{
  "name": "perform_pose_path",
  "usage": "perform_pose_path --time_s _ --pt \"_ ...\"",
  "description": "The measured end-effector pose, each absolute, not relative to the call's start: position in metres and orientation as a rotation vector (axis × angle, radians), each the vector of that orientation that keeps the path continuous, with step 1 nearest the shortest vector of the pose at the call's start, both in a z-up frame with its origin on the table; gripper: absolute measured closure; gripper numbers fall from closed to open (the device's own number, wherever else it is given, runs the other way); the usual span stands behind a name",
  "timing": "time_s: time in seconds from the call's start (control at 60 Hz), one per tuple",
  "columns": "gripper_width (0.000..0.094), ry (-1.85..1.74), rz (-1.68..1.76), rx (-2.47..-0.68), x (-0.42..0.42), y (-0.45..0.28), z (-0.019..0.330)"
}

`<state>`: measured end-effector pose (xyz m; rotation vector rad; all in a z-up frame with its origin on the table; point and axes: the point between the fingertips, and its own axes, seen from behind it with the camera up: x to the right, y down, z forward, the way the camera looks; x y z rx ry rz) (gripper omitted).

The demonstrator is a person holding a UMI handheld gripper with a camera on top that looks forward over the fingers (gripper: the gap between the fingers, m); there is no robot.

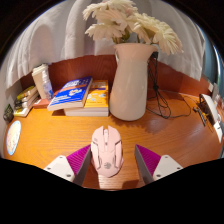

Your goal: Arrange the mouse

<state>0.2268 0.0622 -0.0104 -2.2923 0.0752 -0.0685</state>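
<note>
Gripper (pixel 108 160) fingers sit open around the mouse (pixel 106 150) at bottom center; closing crooked might squirt it toward the vase (pixel 132 80).

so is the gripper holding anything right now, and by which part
Nothing is held. The white mouse rests on the table between the open fingers, with a gap at each side.

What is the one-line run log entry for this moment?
fingers: open | mouse: between them, on table | vase: beyond mouse

White mouse (pixel 107 150) sits on wooden desk (pixel 60 135).
</note>
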Motion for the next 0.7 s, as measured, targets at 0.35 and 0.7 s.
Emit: perform_pose_path --time_s 0.35,0.7 --pt "0.0415 0.142 -0.036 -2.305 0.229 0.085 -0.013" --pt "0.0559 0.166 -0.111 -2.315 0.206 0.086 0.033"
